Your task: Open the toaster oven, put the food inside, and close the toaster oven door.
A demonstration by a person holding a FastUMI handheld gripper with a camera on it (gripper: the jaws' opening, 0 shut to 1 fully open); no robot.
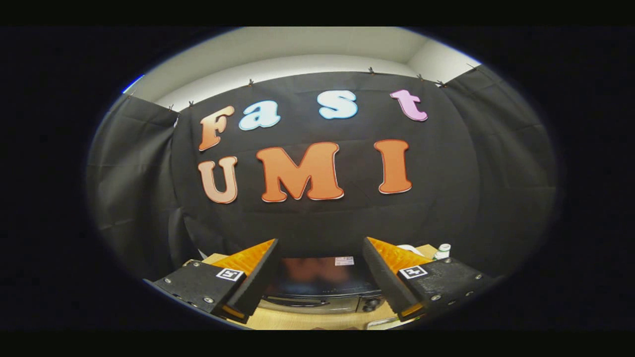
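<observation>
1. The toaster oven (317, 287) sits on a light wooden table (297, 320), below and just ahead of the gripper's fingers; its dark, glossy top faces up and its door looks closed, with a handle bar across the front.
2. A small label (344, 261) lies on the oven's top near its back edge, and knobs (371, 303) show at the right end of the oven's front.
3. The gripper (320, 250) hovers above the oven with its fingers spread wide apart and nothing between them; the oven shows through the gap.
4. Behind the oven to its right, a small white bottle with a green band (442, 251) stands on the table, with a pale rounded thing (411, 248) beside it, too hidden to identify.
5. Behind the oven rises the booth's black cloth wall (317, 218).
</observation>
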